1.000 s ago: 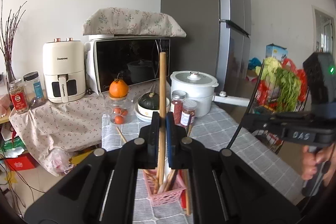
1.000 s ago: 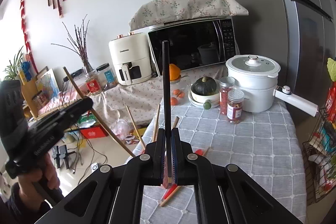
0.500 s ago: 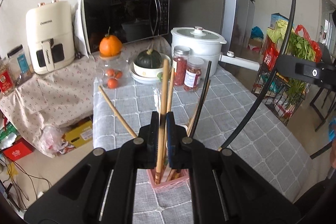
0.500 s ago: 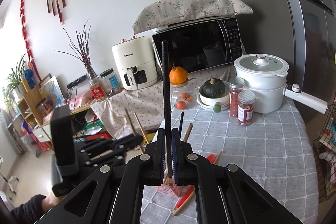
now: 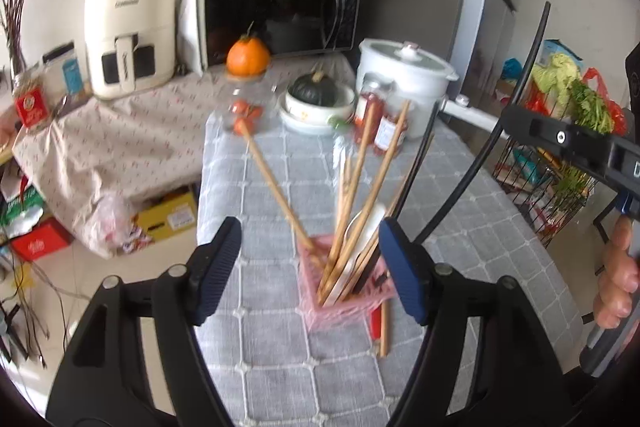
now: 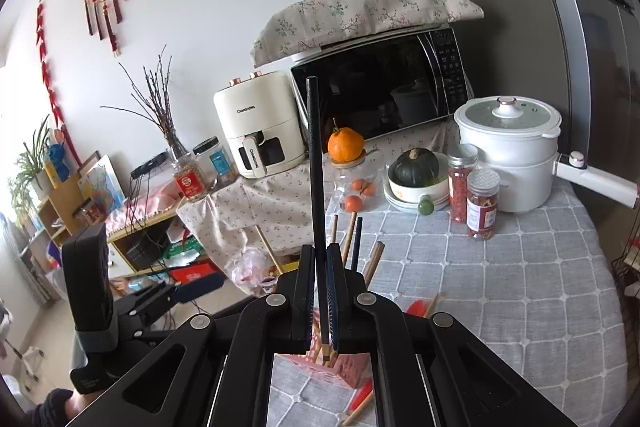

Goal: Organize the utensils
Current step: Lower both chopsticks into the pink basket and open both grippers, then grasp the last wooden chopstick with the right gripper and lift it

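While my left hand-held gripper (image 5: 308, 263) is opening, its blue pads spread either side of the pink basket (image 5: 344, 301) with nothing pinched between them, my right hand-held gripper (image 6: 320, 303) stays out of the bundle, pressed together on 1 black chopstick (image 6: 314, 163). That stick stands nearly upright in the jaws, gripped close to its lower end, whose tip hangs just above the basket on the table (image 6: 500, 275).

I judge the chopstick light, stiff and smooth, so it could pivot or slip in a grip this low; a hold nearer its middle would steady it. It should drop in cleanly if the tip is aimed into a gap.

Several wooden chopsticks (image 5: 360, 187) and a white spoon (image 5: 368, 227) already lean in the basket, fanned outward. The basket looks light, likely to tip if nudged. 1 more wooden stick (image 5: 385, 323) and something red lie on the table beside it, to be lifted by their middles.
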Demonstrator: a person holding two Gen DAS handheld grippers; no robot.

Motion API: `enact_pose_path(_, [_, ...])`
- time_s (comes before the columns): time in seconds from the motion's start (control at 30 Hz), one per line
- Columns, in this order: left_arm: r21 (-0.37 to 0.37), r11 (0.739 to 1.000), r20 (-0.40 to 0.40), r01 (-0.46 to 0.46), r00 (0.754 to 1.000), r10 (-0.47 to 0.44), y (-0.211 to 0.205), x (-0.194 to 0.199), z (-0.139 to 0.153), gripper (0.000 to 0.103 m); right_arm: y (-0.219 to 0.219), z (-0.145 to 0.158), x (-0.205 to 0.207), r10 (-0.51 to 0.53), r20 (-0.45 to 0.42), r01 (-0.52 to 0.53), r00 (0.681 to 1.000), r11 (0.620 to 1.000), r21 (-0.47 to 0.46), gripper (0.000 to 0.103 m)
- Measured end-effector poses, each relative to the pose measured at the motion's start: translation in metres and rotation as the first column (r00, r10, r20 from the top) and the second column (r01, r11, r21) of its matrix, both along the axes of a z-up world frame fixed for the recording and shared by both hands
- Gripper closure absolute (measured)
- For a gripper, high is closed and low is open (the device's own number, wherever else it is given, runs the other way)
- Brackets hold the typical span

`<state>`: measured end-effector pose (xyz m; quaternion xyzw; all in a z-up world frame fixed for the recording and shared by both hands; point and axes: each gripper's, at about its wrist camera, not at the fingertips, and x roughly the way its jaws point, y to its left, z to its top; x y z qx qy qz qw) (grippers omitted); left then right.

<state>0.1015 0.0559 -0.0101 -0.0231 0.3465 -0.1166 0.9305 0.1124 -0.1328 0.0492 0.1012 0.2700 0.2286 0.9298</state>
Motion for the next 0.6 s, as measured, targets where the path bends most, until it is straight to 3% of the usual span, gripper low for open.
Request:
enact_pose_path(0.13, [-0.014,1.000,-0.109,-0.017,0.994,0.015,0.013,0.002,-0.015,0.023,0.008,-0.013,0.011,0.002,-0.025,-0.002,1.000,1.000,0.006,0.097])
enact_pose_path(0.37, [-0.055,0.998,-0.164,-0.031,0.986,0.022,0.027,0.002,-0.022,0.020,0.019,-0.040,0.028,0.030,-0.106,-0.029,0.994,1.000,0.008,0.095])
enact_pose_path(0.47, [-0.073,0.997,-0.185,-0.029,0.983,0.015,0.026,0.003,-0.024,0.020,0.018,-0.045,0.030,0.026,-0.126,-0.026,0.992,1.000,0.003,0.079])
enact_pose_path(0.53, [-0.088,0.996,-0.198,-0.023,0.980,0.005,0.025,0.003,-0.026,0.020,0.015,-0.043,0.028,0.023,-0.116,-0.021,0.993,1.000,0.014,0.055])
enact_pose_path(0.6, [-0.099,0.995,-0.207,-0.020,0.978,-0.001,0.023,0.003,-0.027,0.019,0.012,-0.039,0.024,0.017,-0.089,-0.016,0.996,1.000,0.019,0.049])
